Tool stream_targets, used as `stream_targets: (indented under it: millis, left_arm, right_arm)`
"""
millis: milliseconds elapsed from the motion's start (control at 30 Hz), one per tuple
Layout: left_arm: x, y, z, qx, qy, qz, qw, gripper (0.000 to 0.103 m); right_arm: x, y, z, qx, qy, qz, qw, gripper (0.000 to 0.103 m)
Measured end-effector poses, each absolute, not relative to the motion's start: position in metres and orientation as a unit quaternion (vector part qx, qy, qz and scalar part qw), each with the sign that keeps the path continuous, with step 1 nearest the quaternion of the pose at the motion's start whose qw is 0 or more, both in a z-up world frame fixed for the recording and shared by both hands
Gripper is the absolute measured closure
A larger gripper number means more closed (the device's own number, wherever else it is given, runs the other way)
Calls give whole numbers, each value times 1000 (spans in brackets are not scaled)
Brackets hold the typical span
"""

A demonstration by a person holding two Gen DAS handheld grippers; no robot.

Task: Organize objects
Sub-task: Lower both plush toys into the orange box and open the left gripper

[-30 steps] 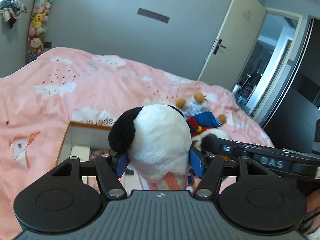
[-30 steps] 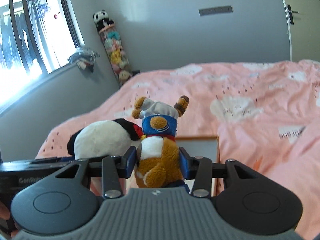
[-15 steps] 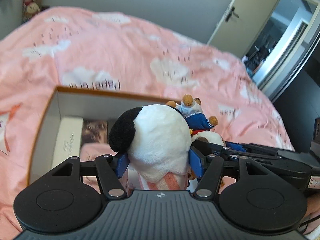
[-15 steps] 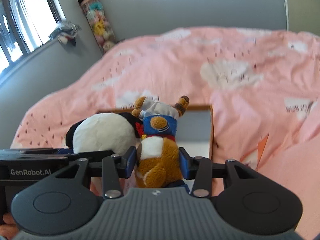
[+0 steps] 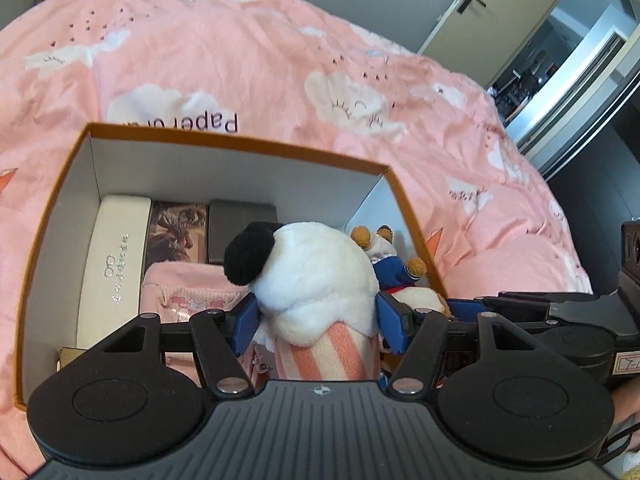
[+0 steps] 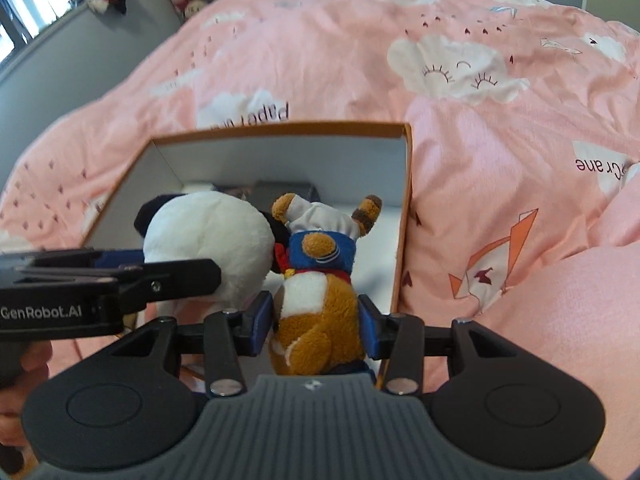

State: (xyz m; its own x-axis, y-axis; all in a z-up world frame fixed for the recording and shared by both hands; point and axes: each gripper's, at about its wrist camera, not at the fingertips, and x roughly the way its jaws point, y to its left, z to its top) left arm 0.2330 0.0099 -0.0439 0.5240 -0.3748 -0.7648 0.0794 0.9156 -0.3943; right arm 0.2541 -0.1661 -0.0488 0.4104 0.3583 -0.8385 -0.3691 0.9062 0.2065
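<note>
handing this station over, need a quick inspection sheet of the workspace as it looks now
surface: pink cloud-print bedspread.
job's things: open orange-rimmed box on the bed; panda plush and bear plush held above it.
clutter: in the box, a white case, a picture card, a dark case, a pink pouch.
grippers: left gripper shut on panda plush; right gripper shut on bear plush.
cables: nothing seen.
surroundings: open door, grey wall.
</note>
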Motion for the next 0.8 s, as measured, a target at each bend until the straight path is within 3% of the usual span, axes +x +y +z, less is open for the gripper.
stream_targets:
  millis: [367,800]
  left_arm:
    - [256,4,-67,-102,529,-163,827,32]
    - [260,-2,-72,-76,535,-187,820,30]
  right_arm:
    - [255,-146,-58,-95,509,229,824,56]
    - [255,-142,-56,-151,528,278,788,56]
